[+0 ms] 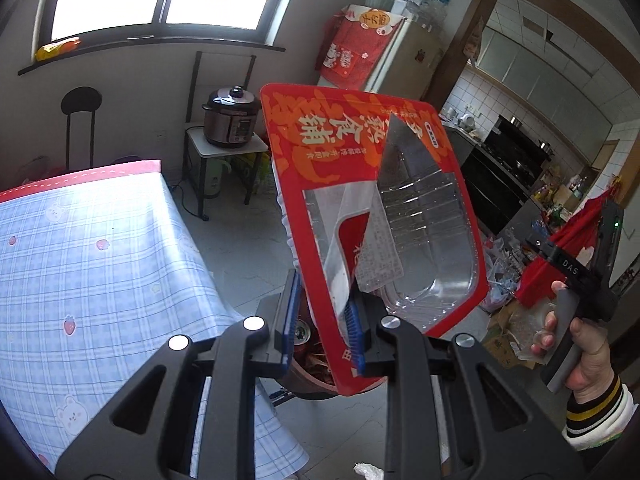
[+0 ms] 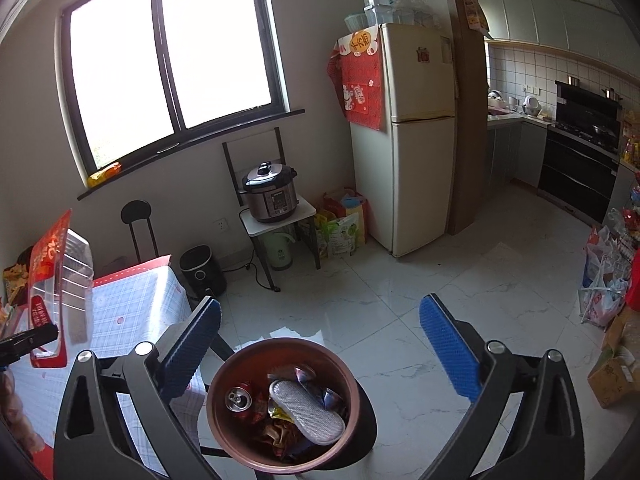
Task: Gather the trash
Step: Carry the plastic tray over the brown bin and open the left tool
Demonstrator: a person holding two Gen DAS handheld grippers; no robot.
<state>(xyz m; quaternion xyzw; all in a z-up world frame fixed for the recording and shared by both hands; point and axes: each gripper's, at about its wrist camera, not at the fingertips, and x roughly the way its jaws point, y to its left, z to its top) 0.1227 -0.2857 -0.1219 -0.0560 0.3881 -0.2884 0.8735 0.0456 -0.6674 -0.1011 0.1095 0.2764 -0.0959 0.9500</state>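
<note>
My left gripper (image 1: 324,316) is shut on a red-rimmed clear plastic food tray (image 1: 372,208) with a peeled film lid, and holds it up in the air beside the table. The tray also shows at the left edge of the right wrist view (image 2: 56,280). A brown round trash bin (image 2: 284,404) stands on the floor below, holding a red can, wrappers and a grey pad; its rim peeks out under the tray in the left wrist view (image 1: 308,376). My right gripper (image 2: 320,344) is open and empty above the bin; it also shows in the left wrist view, hand-held (image 1: 576,276).
A table with a blue checked cloth (image 1: 92,256) stands to the left. A pressure cooker (image 2: 270,192) sits on a small stand, a black bin (image 2: 202,268) beside it, a fridge (image 2: 412,140) further right. Bags and boxes (image 2: 612,304) crowd the right floor.
</note>
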